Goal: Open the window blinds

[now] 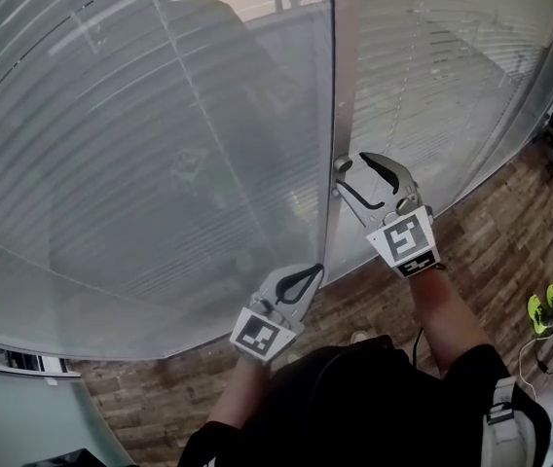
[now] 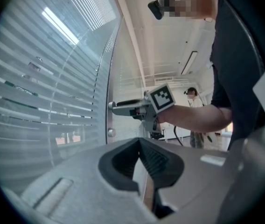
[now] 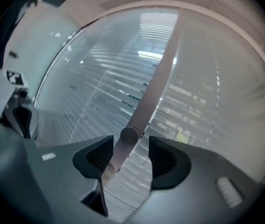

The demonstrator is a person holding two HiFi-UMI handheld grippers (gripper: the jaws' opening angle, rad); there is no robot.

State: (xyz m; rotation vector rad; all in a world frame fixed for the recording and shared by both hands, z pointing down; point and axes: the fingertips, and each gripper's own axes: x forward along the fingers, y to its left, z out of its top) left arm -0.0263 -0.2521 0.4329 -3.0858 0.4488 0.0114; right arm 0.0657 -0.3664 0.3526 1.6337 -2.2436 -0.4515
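Observation:
Horizontal blinds point(image 1: 150, 173) hang inside the glazed panes, split by a pale upright frame bar point(image 1: 343, 86). A small round metal knob point(image 1: 343, 164) sticks out of that bar. My right gripper point(image 1: 350, 176) is held level at the knob. In the right gripper view the knob point(image 3: 129, 135) stands between the spread jaws of the right gripper point(image 3: 131, 140), and neither pad touches it. My left gripper point(image 1: 315, 272) hangs lower, close to the bar's foot, and is shut on nothing. In the left gripper view its pads point(image 2: 144, 155) meet, and the right gripper point(image 2: 123, 107) shows at the knob point(image 2: 111, 105).
A second knob point(image 2: 110, 133) sits on the bar just below the first. Wooden flooring point(image 1: 491, 251) runs along the window's foot. Neon-green shoes point(image 1: 541, 307) and a cable lie at the right. Another person point(image 2: 193, 101) stands far back in the room.

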